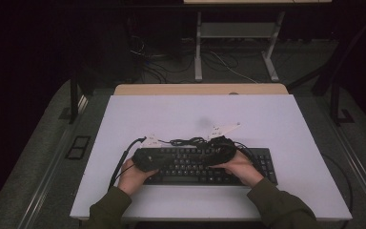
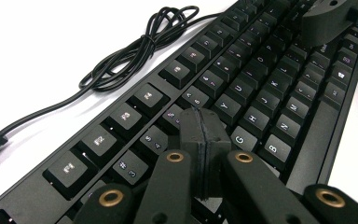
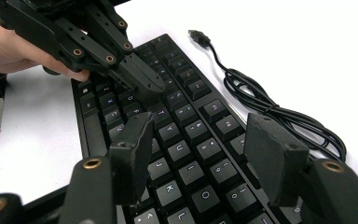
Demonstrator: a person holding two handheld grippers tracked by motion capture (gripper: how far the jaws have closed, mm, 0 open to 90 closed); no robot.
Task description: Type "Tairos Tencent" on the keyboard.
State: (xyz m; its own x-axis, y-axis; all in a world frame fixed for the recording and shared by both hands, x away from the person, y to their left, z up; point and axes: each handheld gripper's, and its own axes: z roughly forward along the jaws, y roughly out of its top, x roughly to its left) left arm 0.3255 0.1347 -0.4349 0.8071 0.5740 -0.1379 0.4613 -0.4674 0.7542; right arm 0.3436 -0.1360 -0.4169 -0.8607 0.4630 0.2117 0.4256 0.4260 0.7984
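Note:
A black keyboard lies on the white table near its front edge. My left gripper is shut with nothing between its pads; its tip sits low over the keys near the T and G. In the right gripper view the left gripper comes in from the upper left, and its tip is at the key tops. My right gripper hovers open over the middle keys, both pads bare. From above, the left gripper and the right gripper face each other over the keyboard.
The keyboard's black cable lies coiled on the table just behind the keyboard and ends in a loose USB plug. The white table stretches bare behind it. Two small white tags lie near the cable.

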